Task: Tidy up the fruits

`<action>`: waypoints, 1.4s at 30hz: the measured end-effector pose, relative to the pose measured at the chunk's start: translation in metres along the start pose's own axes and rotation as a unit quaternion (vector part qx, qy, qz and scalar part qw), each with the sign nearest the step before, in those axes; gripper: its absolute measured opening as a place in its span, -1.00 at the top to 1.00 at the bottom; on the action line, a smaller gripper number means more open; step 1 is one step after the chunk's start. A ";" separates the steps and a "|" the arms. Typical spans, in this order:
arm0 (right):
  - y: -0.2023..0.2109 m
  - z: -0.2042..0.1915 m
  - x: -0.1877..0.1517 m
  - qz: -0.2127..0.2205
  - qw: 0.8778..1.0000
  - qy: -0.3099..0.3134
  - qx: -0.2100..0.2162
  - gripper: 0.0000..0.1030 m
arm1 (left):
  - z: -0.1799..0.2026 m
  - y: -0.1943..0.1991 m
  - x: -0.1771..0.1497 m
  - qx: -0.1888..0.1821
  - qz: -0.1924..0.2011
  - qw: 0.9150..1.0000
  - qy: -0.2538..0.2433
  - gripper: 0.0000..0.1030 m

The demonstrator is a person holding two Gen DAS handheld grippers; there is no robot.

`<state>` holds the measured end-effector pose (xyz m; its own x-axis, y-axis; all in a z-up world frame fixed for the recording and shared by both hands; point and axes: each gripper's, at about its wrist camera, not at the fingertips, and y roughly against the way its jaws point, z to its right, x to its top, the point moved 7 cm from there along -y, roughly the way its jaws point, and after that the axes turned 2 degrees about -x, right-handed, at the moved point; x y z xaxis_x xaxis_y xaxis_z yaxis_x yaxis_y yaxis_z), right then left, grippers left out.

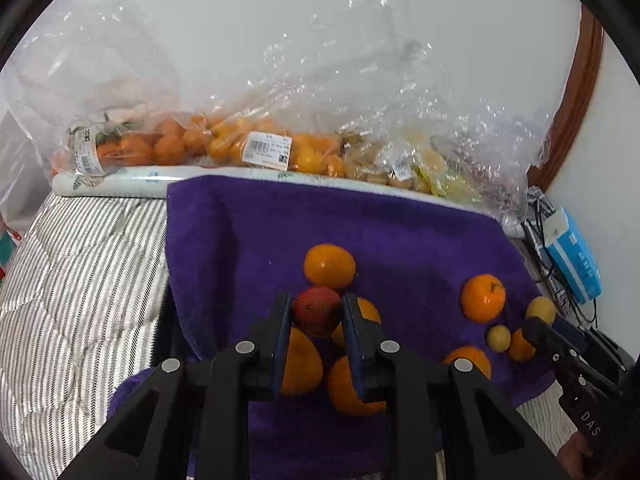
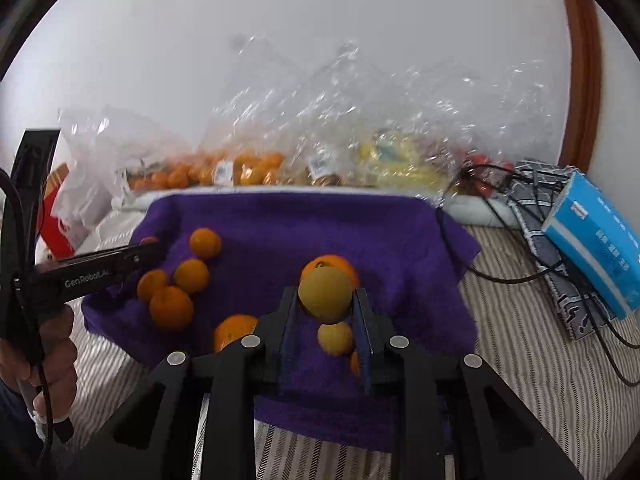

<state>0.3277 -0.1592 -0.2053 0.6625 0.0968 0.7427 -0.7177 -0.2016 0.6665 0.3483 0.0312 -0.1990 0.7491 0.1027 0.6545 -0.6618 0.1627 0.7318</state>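
Only the left wrist view shows the red fruit [image 1: 317, 311], pinched between the two fingers of the left hand-held gripper [image 1: 316, 312], which is narrowed onto it. Only the right wrist view shows the yellow-green round fruit [image 2: 326, 295] clamped between the fingers of the right hand-held gripper [image 2: 325, 300], and the person's hand [image 2: 48, 364] wrapped round the left tool's handle at 9 o'clock, that tool reaching in level towards the cloth's left edge.

Both tools point forward over the purple towel [image 1: 240, 248] spread on the striped bed [image 1: 80, 280]. In the left view the right hand-held gripper enters low at 4 o'clock, angled up-left.

Relative to the left hand-held gripper, an orange [image 1: 329, 266] lies on the towel just beyond the red fruit at 12 o'clock, with more oranges beneath and beside the fingers. A stemmed orange [image 1: 483, 298] sits at 3 o'clock, a small yellow fruit [image 1: 498, 338] near it. In the right view a second yellow fruit [image 2: 335, 338] lies on the towel between the fingers, below the held one, and a cluster of oranges [image 2: 172, 306] lies at 9 o'clock.

Bagged fruit in clear plastic [image 1: 264, 148] lines the wall at 12 o'clock; a blue box [image 2: 596, 240] lies at 3 o'clock.
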 end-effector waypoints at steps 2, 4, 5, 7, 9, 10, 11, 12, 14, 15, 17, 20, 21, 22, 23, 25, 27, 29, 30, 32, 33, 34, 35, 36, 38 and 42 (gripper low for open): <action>-0.003 -0.002 -0.003 -0.006 1.000 0.007 -0.002 0.48 | 0.000 -0.003 -0.002 -0.001 -0.006 1.000 -0.001 0.53; -0.006 -0.004 -0.006 -0.012 1.000 0.013 -0.005 0.48 | -0.001 -0.004 -0.004 -0.001 -0.006 1.000 -0.004 0.53; -0.007 -0.004 -0.007 -0.014 1.000 0.014 -0.007 0.48 | 0.000 -0.004 -0.004 0.001 -0.007 1.000 -0.007 0.53; -0.008 -0.004 -0.007 -0.015 1.000 0.016 -0.006 0.48 | 0.000 -0.004 -0.004 -0.003 -0.008 1.000 -0.007 0.53; -0.007 -0.004 -0.007 -0.014 1.000 0.016 -0.009 0.48 | 0.000 -0.004 -0.004 -0.005 -0.009 1.000 -0.006 0.53; -0.007 -0.004 -0.007 -0.013 1.000 0.017 -0.011 0.48 | 0.000 -0.004 -0.004 -0.006 -0.009 1.000 -0.007 0.53; -0.007 -0.005 -0.007 -0.012 1.000 0.018 -0.011 0.48 | 0.000 -0.004 -0.004 -0.005 -0.010 1.000 -0.008 0.53; -0.006 -0.005 -0.007 -0.012 1.000 0.018 -0.009 0.46 | 0.000 -0.003 -0.004 -0.004 -0.011 1.000 -0.009 0.47; -0.004 -0.005 -0.006 -0.010 1.000 0.017 -0.007 0.39 | 0.000 0.000 -0.004 -0.002 -0.014 1.000 -0.008 0.37; -0.003 -0.005 -0.006 -0.008 1.000 0.016 -0.006 0.35 | -0.001 0.003 -0.004 0.000 -0.014 1.000 -0.008 0.36; 0.002 -0.004 -0.003 -0.001 1.000 0.010 -0.003 0.24 | -0.002 0.009 -0.005 0.004 -0.011 1.000 -0.008 0.24; 0.011 -0.004 0.003 0.007 1.000 0.001 -0.004 0.16 | -0.004 0.024 -0.008 0.012 -0.006 1.000 -0.012 0.07; 0.014 -0.004 0.006 0.007 1.000 0.000 -0.008 0.14 | -0.005 0.027 -0.009 0.014 -0.005 1.000 -0.013 0.04; 0.020 -0.005 0.009 0.010 1.000 -0.001 -0.012 0.12 | -0.006 0.034 -0.010 0.017 -0.003 1.000 -0.013 -0.02; 0.027 -0.006 0.011 0.014 1.000 -0.003 -0.013 0.06 | -0.005 0.041 -0.013 0.015 -0.001 1.000 -0.011 -0.08; 0.044 -0.009 0.015 0.023 1.000 -0.006 -0.014 -0.12 | -0.002 0.052 -0.016 0.013 0.001 1.000 -0.015 -0.11; 0.065 -0.012 0.016 0.033 0.999 -0.012 -0.021 -0.26 | 0.002 0.067 -0.020 0.017 0.007 1.000 -0.021 -0.15; 0.080 -0.015 0.016 0.037 0.999 -0.013 -0.027 -0.34 | 0.008 0.079 -0.022 0.017 0.012 0.999 -0.028 -0.23; 0.090 -0.017 0.016 0.039 0.999 -0.012 -0.031 -0.37 | 0.012 0.089 -0.025 0.016 0.016 0.999 -0.032 -0.25; 0.107 -0.022 0.014 0.043 0.998 -0.009 -0.042 -0.43 | 0.017 0.104 -0.029 0.020 0.024 0.999 -0.037 -0.33; 0.117 -0.024 0.013 0.045 0.998 -0.008 -0.049 -0.43 | 0.019 0.112 -0.030 0.021 0.028 0.999 -0.040 -0.36; 0.127 -0.026 0.012 0.047 0.997 -0.009 -0.054 -0.44 | 0.022 0.122 -0.033 0.022 0.032 0.998 -0.044 -0.44; 0.135 -0.027 0.010 0.048 0.997 -0.010 -0.056 -0.44 | 0.023 0.128 -0.035 0.023 0.034 0.998 -0.046 -0.49; 0.147 -0.029 0.009 0.049 0.997 -0.016 -0.057 -0.44 | 0.024 0.138 -0.039 0.025 0.038 0.998 -0.049 -0.50; 0.161 -0.030 0.005 0.048 0.997 -0.026 -0.054 -0.45 | 0.024 0.154 -0.045 0.030 0.043 0.997 -0.051 -0.53; 0.192 -0.030 -0.006 0.043 0.997 -0.045 -0.050 -0.44 | 0.023 0.180 -0.055 0.029 0.053 0.997 -0.044 -0.58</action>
<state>0.1796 -0.1696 -0.0794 0.6106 -0.0054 0.7919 -0.7878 -0.1063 0.6067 0.1875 0.0319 -0.0988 0.6713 0.0291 0.7406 -0.7393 0.0980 0.6662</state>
